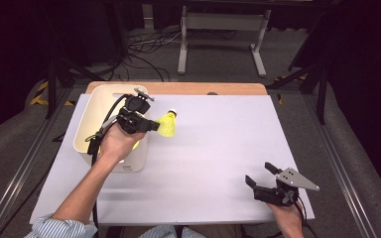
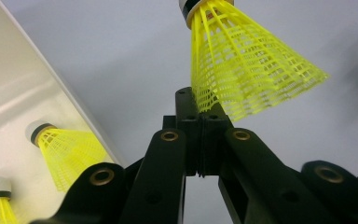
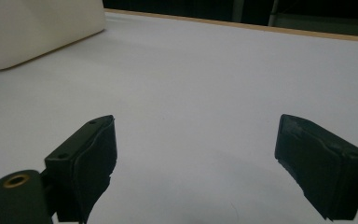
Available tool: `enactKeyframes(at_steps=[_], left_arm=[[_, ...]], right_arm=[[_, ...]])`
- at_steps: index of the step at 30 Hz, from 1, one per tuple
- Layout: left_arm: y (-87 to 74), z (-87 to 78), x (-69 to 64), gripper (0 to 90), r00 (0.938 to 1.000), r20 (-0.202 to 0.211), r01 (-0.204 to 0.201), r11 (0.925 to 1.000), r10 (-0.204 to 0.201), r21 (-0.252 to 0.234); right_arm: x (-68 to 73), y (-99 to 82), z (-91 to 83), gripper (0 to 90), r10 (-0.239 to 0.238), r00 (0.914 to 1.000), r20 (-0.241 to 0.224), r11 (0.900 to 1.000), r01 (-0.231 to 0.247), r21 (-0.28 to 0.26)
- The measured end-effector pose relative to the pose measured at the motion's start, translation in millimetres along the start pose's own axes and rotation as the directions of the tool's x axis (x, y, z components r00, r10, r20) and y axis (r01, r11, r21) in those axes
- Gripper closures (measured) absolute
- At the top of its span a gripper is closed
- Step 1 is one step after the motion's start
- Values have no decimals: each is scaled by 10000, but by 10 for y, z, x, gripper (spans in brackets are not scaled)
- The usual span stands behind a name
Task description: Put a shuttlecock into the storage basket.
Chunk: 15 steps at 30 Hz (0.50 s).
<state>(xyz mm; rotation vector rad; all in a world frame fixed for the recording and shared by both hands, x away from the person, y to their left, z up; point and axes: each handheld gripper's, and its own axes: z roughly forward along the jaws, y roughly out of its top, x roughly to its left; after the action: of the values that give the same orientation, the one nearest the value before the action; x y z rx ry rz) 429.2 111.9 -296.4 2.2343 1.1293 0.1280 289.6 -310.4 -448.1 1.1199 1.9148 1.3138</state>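
Yellow shuttlecock (image 1: 167,124) | cork end up-right | left tongs (image 1: 150,126) clamp skirt | right tongs (image 1: 262,174) agape, empty

From my remote seat I see a grey floor (image 1: 218,54) strewn with black cables (image 1: 146,49), a white frame (image 1: 223,22), and darkness around.

Left gripper (image 1: 154,125) fingers together, right gripper (image 1: 259,174) fingers apart.

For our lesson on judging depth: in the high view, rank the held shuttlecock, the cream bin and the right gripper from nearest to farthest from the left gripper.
1. Held shuttlecock, pinched in the left gripper fingers.
2. Cream bin, directly beneath and behind.
3. Right gripper, across the table, near the front right edge.
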Motion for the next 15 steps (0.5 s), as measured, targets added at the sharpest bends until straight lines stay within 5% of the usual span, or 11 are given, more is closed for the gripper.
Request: enactKeyframes(at_steps=[15], left_arm=[[20, -152, 126, 896, 9995, -195, 231, 9994, -236, -251]], right_arm=[[1, -2, 4, 132, -41, 10000, -31, 10000, 41, 27]])
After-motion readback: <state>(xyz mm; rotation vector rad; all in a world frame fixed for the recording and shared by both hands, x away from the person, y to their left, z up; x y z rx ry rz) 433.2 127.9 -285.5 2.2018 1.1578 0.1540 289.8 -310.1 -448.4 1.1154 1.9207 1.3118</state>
